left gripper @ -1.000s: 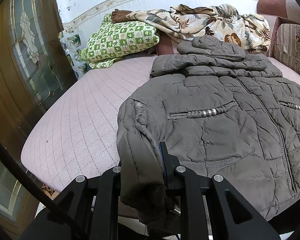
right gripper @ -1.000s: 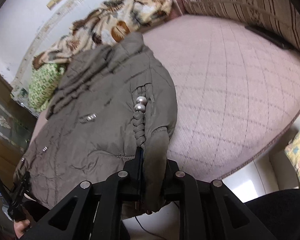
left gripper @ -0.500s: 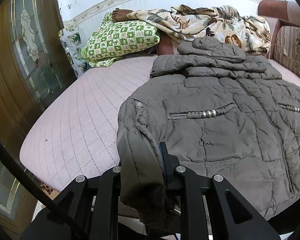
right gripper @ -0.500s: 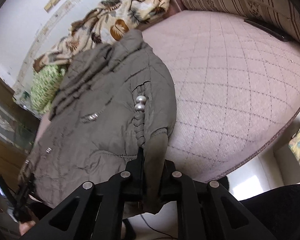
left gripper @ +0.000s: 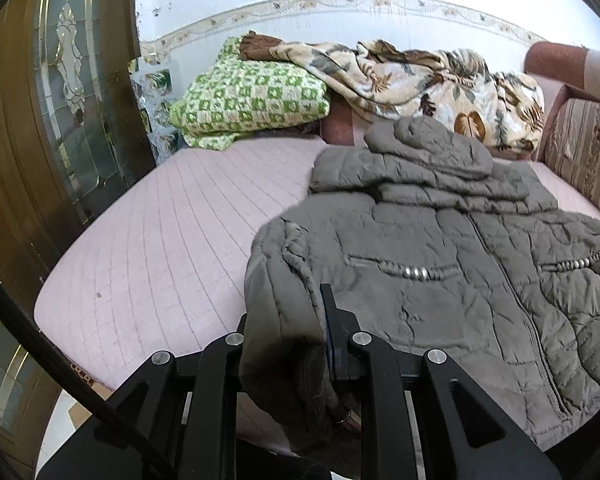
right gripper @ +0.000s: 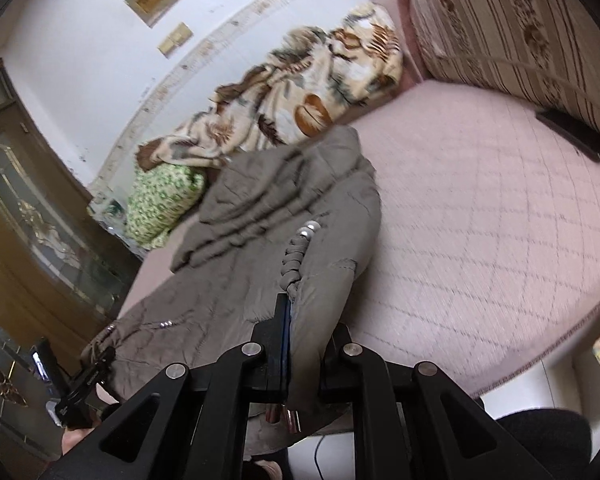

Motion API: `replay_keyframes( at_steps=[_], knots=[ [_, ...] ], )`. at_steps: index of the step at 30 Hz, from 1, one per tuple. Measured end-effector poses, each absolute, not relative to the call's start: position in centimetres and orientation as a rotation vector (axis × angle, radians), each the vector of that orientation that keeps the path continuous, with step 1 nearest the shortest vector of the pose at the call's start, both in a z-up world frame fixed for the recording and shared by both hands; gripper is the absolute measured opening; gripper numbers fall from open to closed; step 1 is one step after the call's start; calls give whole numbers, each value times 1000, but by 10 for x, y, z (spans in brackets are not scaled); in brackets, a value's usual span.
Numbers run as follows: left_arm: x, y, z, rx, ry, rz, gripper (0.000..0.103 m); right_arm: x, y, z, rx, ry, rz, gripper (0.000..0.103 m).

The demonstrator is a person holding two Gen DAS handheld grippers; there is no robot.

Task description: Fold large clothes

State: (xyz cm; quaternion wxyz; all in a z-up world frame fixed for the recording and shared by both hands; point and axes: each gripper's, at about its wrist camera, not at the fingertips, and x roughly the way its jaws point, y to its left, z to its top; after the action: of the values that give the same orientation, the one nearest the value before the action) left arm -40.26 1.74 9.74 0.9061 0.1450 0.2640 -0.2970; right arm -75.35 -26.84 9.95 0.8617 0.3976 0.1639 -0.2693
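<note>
My left gripper [left gripper: 284, 320] pinches the hem of one grey padded jacket [left gripper: 440, 264], my right gripper [right gripper: 306, 328] pinches its other corner. The jacket fills frame centre on one pink mattress [left gripper: 160, 240]. Two blankets upper centre: green checked [left gripper: 248, 100], leaf-patterned [left gripper: 420, 76].

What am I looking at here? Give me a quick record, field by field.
place: pink quilted bed
garment: grey-brown padded jacket, spread front up, zip shut as far as visible
left gripper: shut on the jacket's bottom corner
right gripper: shut on the other bottom corner
hood end: lies at the far side, towards the wall
behind jacket: leaf-print blanket, green checked pillow
fold: not yet made
</note>
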Motion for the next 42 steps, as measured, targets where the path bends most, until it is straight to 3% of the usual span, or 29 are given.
replay_keyframes(
  at_steps=[23, 34, 42],
  knots=[
    [-333, -58, 212, 239, 368, -638, 19, -695, -344, 219, 707, 191, -519, 10],
    [-253, -140, 241, 216, 435, -631, 19, -627, -426, 240, 702, 193, -541, 11],
    [-172, -222, 225, 198, 589, -609, 20, -558, -495, 223, 713, 243, -585, 11]
  ],
)
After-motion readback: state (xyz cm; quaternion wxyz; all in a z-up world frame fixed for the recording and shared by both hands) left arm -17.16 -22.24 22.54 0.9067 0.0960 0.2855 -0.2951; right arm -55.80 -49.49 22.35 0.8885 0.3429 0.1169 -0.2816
